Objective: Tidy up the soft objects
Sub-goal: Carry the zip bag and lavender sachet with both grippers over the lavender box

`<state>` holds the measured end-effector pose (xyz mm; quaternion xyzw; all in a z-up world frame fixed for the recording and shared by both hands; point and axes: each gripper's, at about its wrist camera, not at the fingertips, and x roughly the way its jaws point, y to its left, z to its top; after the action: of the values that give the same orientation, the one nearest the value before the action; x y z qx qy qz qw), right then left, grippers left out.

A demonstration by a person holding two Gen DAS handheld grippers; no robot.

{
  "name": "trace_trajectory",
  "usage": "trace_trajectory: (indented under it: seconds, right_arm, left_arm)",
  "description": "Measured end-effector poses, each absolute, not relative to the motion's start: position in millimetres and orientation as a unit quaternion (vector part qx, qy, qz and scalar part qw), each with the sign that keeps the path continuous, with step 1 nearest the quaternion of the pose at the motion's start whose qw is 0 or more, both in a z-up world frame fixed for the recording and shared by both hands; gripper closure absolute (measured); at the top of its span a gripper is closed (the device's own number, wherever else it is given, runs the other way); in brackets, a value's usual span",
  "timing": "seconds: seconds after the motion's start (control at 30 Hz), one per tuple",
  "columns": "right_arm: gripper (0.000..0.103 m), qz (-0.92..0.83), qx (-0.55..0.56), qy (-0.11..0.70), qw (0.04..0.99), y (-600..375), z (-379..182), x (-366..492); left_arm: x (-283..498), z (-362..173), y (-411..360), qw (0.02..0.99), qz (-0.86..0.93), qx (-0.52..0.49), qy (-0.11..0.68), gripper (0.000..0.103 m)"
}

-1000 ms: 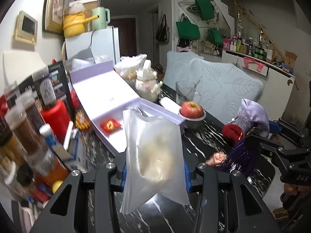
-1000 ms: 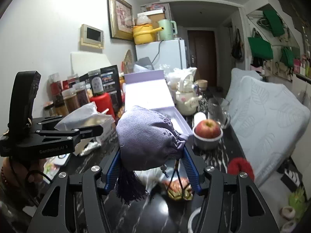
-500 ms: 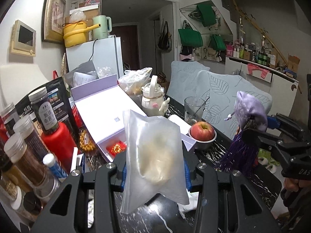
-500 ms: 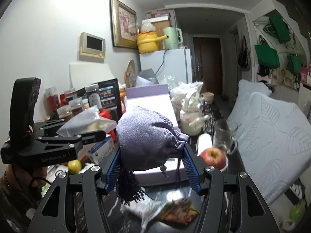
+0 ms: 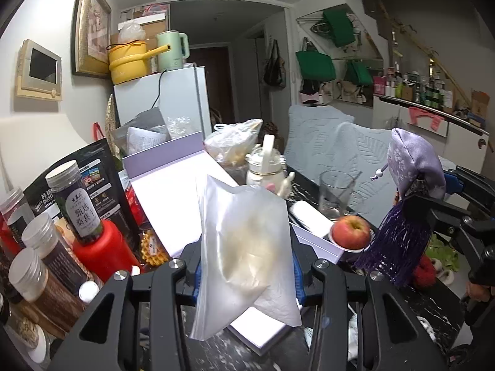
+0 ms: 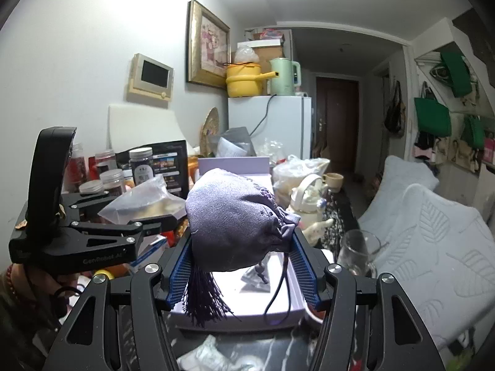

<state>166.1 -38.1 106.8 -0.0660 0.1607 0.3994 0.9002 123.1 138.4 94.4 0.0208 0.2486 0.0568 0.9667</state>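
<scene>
My left gripper (image 5: 246, 269) is shut on a clear plastic bag (image 5: 244, 247) with pale soft filling, held above the open lavender box (image 5: 173, 198). My right gripper (image 6: 241, 266) is shut on a purple drawstring pouch (image 6: 232, 219) with a dark tassel (image 6: 204, 296), also over the box (image 6: 263, 281). The pouch shows in the left wrist view (image 5: 411, 167) at the right. The bag and left gripper show in the right wrist view (image 6: 145, 201) at the left.
Jars (image 5: 77, 204) and a red container (image 5: 99, 253) crowd the left. A white teapot (image 5: 267, 167), a glass (image 5: 337, 194) and an apple in a bowl (image 5: 351, 232) stand right of the box. Crumpled white material (image 6: 207, 352) lies on the dark marble table.
Both grippers have risen and drawn back from the table with their loads. The box now lies below and ahead of both; the view tilts up toward the room.
</scene>
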Motion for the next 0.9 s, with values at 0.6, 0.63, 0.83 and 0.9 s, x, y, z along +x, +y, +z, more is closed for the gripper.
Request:
trace_trajectory:
  seconds: [0.6,0.63,0.83,0.9]
  right_arm:
    - [0.044,0.4,-0.093,0.179,0.894,16,81,250]
    - [0.044,0.4,-0.095,0.182,0.893,19,78,254]
    - [0.044,0.4,-0.103,0.198,0.889,36,65,275]
    - [0.044,0.401,-0.105,0.204,0.887,41,60,280]
  left_arm:
    - [207,42,200,0.945,0.135,-0.005,0.298,0.061]
    - [211,38,202,0.944,0.139,-0.006,0.3,0.061]
    - [237,12,215,0.934,0.15,-0.013,0.323,0.061]
    - [242,6,217,0.932,0.151,-0.013,0.329,0.061]
